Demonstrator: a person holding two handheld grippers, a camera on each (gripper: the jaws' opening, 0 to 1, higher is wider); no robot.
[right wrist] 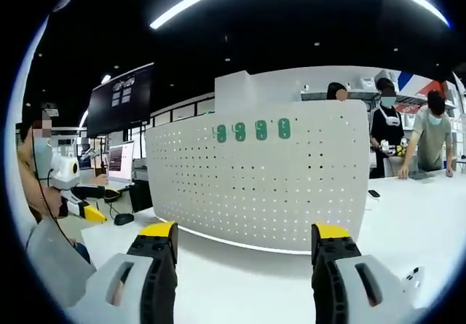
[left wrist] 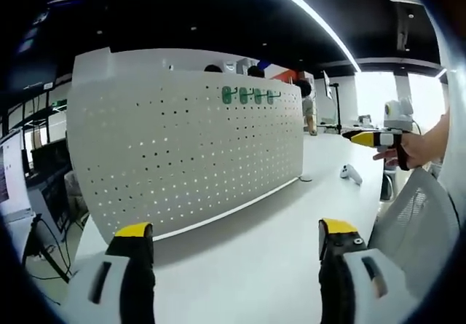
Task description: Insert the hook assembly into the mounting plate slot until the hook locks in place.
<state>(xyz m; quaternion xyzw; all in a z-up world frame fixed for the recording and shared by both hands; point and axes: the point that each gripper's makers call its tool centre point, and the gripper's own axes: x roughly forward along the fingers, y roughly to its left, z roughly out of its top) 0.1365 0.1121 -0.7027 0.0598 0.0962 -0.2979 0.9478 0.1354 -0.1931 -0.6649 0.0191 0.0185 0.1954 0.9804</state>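
Standing upright near the tabletop's far edge, the white pegboard is carrying four green hooks along its top; both grippers are hovering wide open, holding nothing.

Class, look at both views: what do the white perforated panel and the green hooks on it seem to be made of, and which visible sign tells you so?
Perforated panel: probably painted sheet metal, possibly plastic; a thin, flat, matt white face with even rows of punched holes.
Green hooks: likely moulded plastic; uniform green colour and rounded shapes, though too small to be sure.
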